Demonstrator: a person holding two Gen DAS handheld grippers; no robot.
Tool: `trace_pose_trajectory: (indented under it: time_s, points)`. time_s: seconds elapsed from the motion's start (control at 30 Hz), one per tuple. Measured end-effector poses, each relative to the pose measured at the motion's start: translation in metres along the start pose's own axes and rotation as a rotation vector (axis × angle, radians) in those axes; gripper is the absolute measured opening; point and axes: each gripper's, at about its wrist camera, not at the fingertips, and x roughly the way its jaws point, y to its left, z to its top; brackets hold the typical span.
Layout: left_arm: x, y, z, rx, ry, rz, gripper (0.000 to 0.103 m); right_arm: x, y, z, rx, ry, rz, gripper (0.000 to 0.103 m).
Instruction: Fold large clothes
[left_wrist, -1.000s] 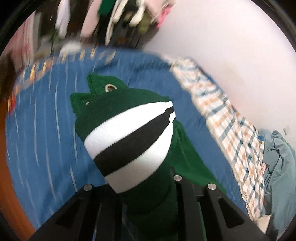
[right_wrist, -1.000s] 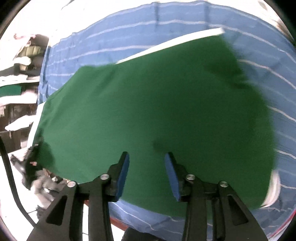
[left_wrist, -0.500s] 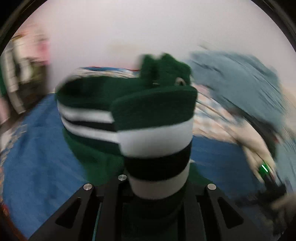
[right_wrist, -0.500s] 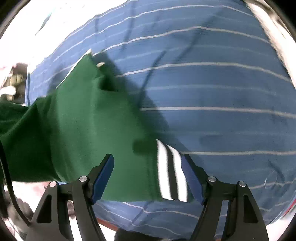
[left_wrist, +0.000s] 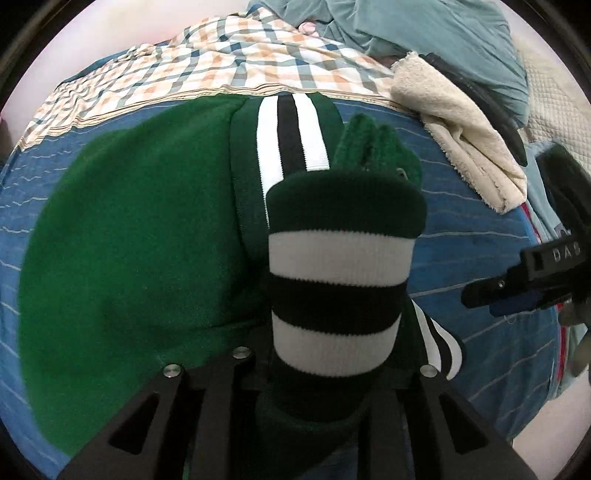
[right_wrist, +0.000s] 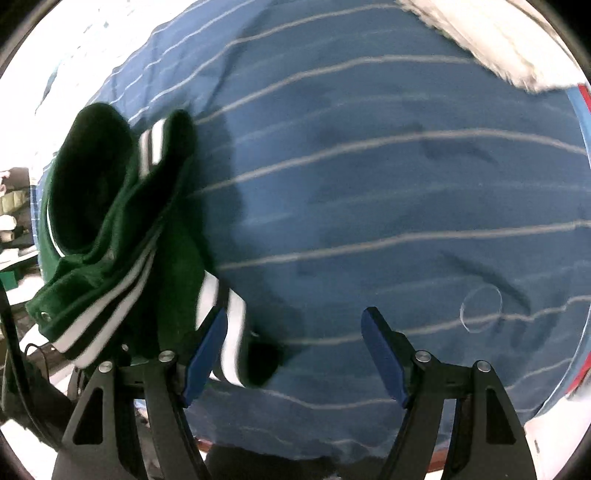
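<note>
Green jacket (left_wrist: 140, 236) (cuff) — inside left claw (left_wrist: 332, 373).

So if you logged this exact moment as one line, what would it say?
task: fold large clothes | left gripper: shut on green jacket striped cuff | right gripper: open, empty, above blue bedsheet | fold unfinished

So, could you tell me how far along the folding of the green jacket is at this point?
Partly done. The green jacket lies on the blue bedspread with one striped sleeve already laid across it. In hand: the left gripper is shut on the striped cuff of the other sleeve, held above the body. The right gripper is open and holds nothing. Left: lay that sleeve down, then fold the body.
</note>
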Motion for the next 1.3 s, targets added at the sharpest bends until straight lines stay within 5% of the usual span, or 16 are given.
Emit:
trace_pose_trajectory:
  time_s: [0.1,0.17,0.23,0.27,0.43,0.5,0.73,0.83,0.87,0.9,0.93,1.13,1.23,1.3]
  points:
    - [-0.005,-0.005,-0.001,0.035,0.023,0.024,0.022,-0.001,0.000,-0.003,0.001,0.013,0.038,0.077]
    - [-0.015,-0.007,-0.005,0.032,0.033,0.024,0.035,-0.005,0.003,-0.006,-0.017,0.014,0.064,0.077]
    - [-0.023,-0.005,-0.005,0.015,0.035,-0.017,0.099,-0.011,0.008,-0.007,-0.034,0.015,0.075,0.077]
    - [-0.029,-0.006,-0.004,0.022,0.015,-0.016,0.103,-0.016,0.013,-0.008,-0.050,0.009,0.082,0.077]
    - [-0.060,0.006,-0.003,-0.058,0.015,-0.038,0.103,-0.049,0.026,-0.006,-0.112,-0.022,0.109,0.077]
    - [-0.073,0.030,-0.007,-0.140,0.009,0.016,0.103,-0.061,0.039,-0.001,-0.136,-0.048,0.162,0.077]
    - [-0.065,0.183,-0.079,-0.487,0.123,0.460,0.103,-0.048,0.110,0.034,-0.330,-0.023,0.430,0.077]
    - [-0.047,0.229,-0.111,-0.559,0.139,0.560,0.103,-0.010,0.136,0.054,-0.367,0.050,0.486,0.077]
    - [-0.039,0.241,-0.119,-0.574,0.160,0.604,0.103,0.007,0.145,0.061,-0.377,0.091,0.486,0.074]
    - [-0.032,0.252,-0.124,-0.592,0.189,0.621,0.103,0.015,0.150,0.063,-0.384,0.114,0.499,0.039]
    - [-0.028,0.259,-0.131,-0.614,0.193,0.610,0.103,0.020,0.155,0.064,-0.387,0.128,0.535,0.003]
    - [-0.014,0.270,-0.146,-0.660,0.166,0.576,0.103,-0.024,0.134,0.074,-0.153,-0.053,0.606,0.003]
    - [0.004,0.280,-0.159,-0.711,0.214,0.529,0.103,-0.001,0.118,0.074,-0.076,0.042,0.521,0.003]
    - [0.005,0.284,-0.163,-0.717,0.191,0.499,0.103,0.010,0.116,0.067,-0.087,0.103,0.500,0.014]
